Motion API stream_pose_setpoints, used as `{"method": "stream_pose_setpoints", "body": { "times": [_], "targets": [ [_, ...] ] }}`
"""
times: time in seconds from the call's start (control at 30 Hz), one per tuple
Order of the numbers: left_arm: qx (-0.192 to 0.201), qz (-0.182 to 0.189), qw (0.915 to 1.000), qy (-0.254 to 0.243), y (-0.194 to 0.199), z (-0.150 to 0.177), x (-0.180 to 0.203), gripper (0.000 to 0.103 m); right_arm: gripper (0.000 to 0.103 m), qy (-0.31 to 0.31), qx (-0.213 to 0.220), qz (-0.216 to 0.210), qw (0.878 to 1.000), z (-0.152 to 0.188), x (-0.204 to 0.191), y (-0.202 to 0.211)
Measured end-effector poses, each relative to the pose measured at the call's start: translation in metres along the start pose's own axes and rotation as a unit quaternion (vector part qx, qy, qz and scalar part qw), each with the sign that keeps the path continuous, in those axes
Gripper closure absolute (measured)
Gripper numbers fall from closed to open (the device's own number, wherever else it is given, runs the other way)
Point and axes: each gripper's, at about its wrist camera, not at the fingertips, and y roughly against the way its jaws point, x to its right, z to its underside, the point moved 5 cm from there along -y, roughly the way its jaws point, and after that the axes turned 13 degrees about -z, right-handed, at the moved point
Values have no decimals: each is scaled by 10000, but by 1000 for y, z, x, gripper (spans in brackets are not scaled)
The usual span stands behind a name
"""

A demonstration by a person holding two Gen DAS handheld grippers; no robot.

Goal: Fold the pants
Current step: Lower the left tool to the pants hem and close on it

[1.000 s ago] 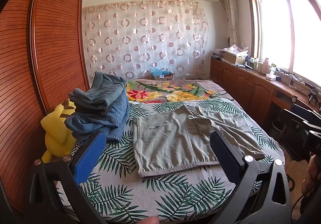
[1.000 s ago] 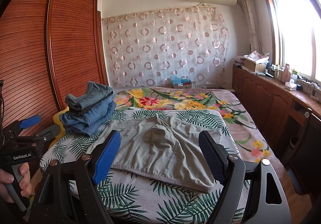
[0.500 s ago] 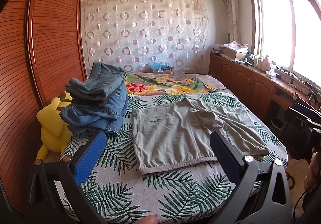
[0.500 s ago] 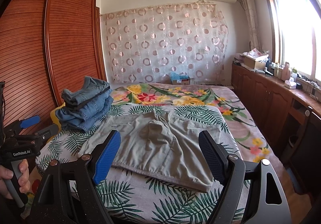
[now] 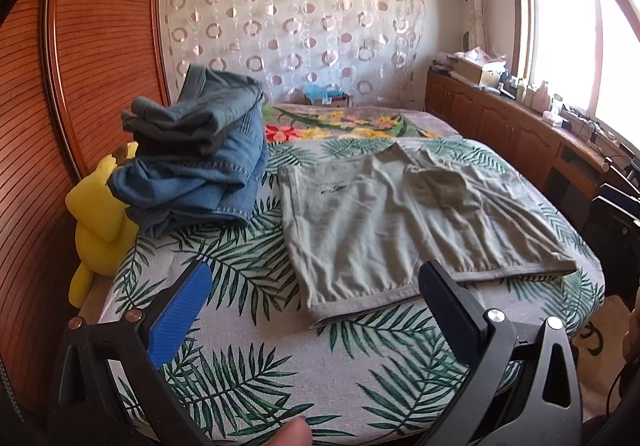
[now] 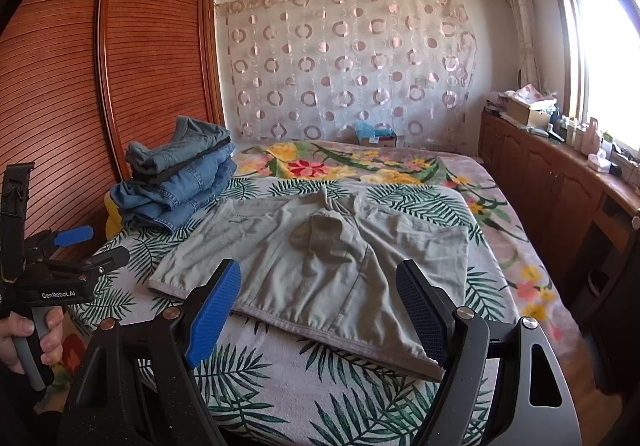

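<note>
Pants (image 5: 400, 222) lie flat on the bed (image 5: 280, 378) just ahead of my left tool (image 5: 316, 310) and right tool (image 6: 320, 310), both spread and empty; pinching only the top layer could, I judge, drag them crooked.

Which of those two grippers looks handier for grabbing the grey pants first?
Probably the right gripper: it is open, with the pants' near hem lying between its fingers. The left gripper, also open, hangs over bare bedspread off the pants' left corner.
</note>
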Motion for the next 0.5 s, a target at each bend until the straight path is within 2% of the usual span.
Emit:
{"method": "stream_pose_setpoints", "body": {
  "times": [0.27, 0.5],
  "targets": [
    [-469, 60, 9989, -21, -33, 23, -8, 0, 21, -41, -194, 86, 9998, 9, 9, -8],
    [-698, 40, 9975, -29, -51, 35, -13, 0, 21, -79, -358, 169, 9992, 15, 14, -13]
  ]
}}
